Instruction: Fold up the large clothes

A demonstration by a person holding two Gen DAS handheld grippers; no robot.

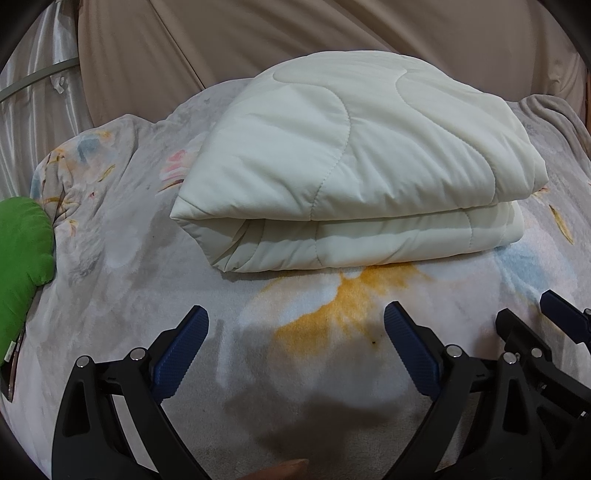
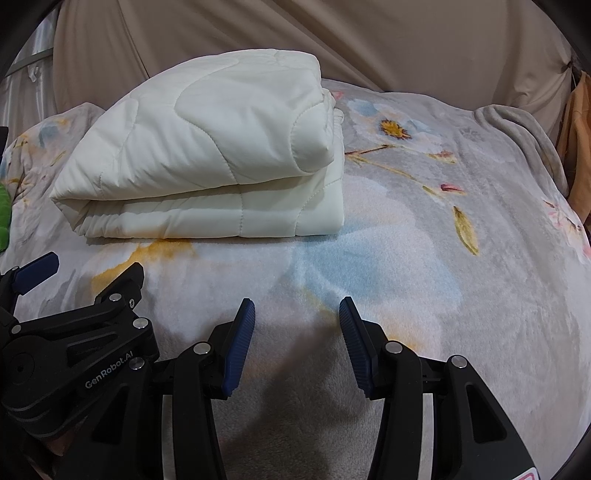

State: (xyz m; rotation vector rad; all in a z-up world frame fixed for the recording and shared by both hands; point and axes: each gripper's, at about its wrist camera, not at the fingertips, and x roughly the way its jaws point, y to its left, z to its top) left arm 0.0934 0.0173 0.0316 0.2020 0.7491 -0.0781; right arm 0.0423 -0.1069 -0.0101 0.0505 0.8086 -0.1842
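Observation:
A white quilted comforter [image 1: 351, 162] lies folded in a thick stack on the floral fleece bedspread [image 1: 129, 266]. It also shows in the right wrist view [image 2: 207, 166], at the upper left. My left gripper [image 1: 295, 317] is open and empty, hovering over the bedspread a short way in front of the comforter's folded edge. My right gripper [image 2: 297, 310] is open and empty, to the right of the left one and in front of the comforter's right end. The left gripper [image 2: 81, 273] shows at the lower left of the right wrist view.
A green cushion [image 1: 20, 254] lies at the bed's left edge. Beige curtain fabric [image 1: 258, 33] hangs behind the bed. A grey blanket fold [image 2: 524, 125] bunches at the far right. An orange cloth [image 2: 576, 140] hangs beyond it.

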